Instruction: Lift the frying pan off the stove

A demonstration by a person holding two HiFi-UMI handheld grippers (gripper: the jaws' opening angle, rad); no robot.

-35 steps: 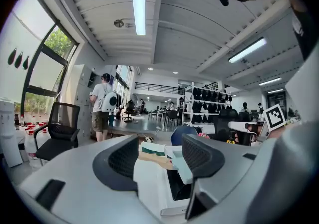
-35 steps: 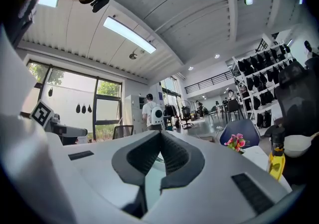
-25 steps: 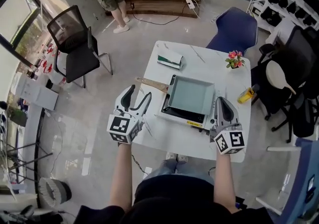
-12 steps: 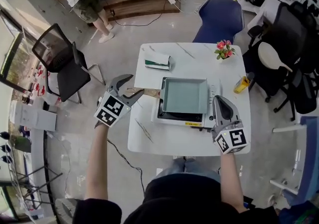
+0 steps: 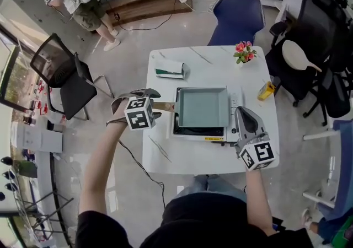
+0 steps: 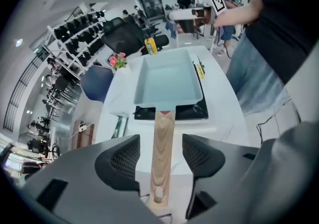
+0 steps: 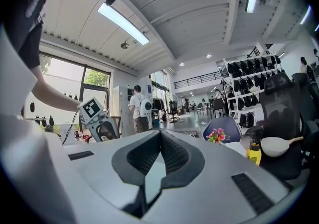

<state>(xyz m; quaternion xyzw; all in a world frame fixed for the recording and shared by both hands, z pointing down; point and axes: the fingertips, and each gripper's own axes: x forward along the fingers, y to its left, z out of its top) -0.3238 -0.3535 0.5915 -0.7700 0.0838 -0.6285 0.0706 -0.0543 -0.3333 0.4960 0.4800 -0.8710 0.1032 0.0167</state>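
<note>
Left hand-held gripper wide open astride wooden handle, 9 o'clock of frying pan; right hand-held gripper closed, empty. We judge it rigid, nose-heavy: clamp handle firmly.

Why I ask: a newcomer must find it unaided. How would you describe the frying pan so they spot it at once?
On the white table, a flat stove sits at the centre, and the frying pan rests on top of it. It alone is square and pale teal, with a wooden handle lying inside the open left claw.
</note>
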